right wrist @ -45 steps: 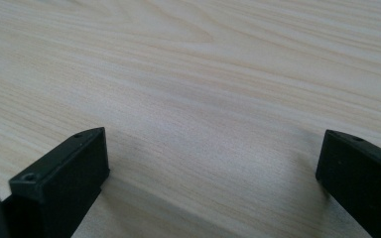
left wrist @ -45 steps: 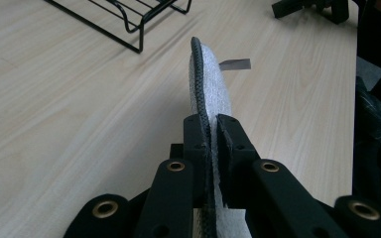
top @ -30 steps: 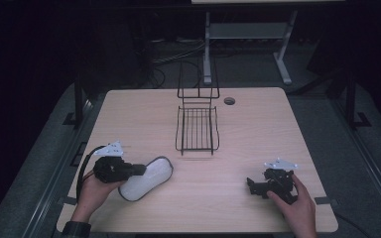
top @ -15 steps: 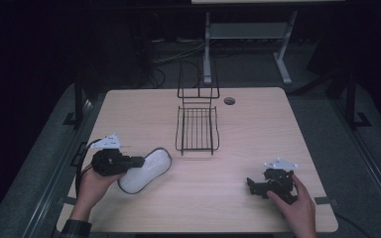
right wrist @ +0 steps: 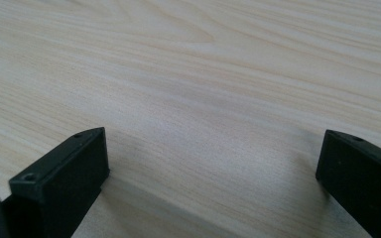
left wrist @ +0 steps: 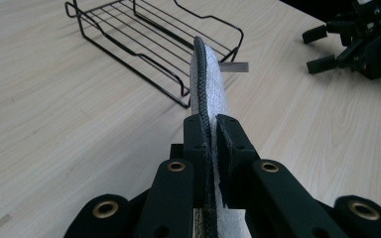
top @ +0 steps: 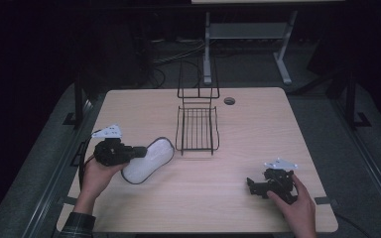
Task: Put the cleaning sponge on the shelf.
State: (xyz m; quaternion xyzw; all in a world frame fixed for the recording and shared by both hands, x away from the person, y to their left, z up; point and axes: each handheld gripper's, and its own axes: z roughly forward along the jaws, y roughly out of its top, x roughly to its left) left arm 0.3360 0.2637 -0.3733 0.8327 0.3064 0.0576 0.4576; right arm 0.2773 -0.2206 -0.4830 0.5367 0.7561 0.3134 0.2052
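A white fabric shoe insole (top: pixel 148 160) with a dark edge is held at the table's left side. My left gripper (top: pixel 141 151) is shut on its near end. In the left gripper view the insole (left wrist: pixel 208 82) stands on edge between the jaws and points toward the black wire rack (left wrist: pixel 154 42). That wire rack (top: pixel 197 130) stands at the middle of the table, just right of the insole. My right gripper (top: pixel 252 186) rests low at the front right, jaws spread wide. Its two fingertips (right wrist: pixel 74 163) frame bare wood with nothing between them.
The light wooden table (top: pixel 258 134) has a round cable hole (top: pixel 229 101) behind the rack. The rack has a tall wire back (top: pixel 197 79). Dark floor and a metal stand (top: pixel 208 54) lie beyond the far edge. My right gripper (left wrist: pixel 349 42) appears far off in the left gripper view.
My left hand has lifted the insole and carried it up and to the right, closer to the wire rack. The right hand has stayed where it was.
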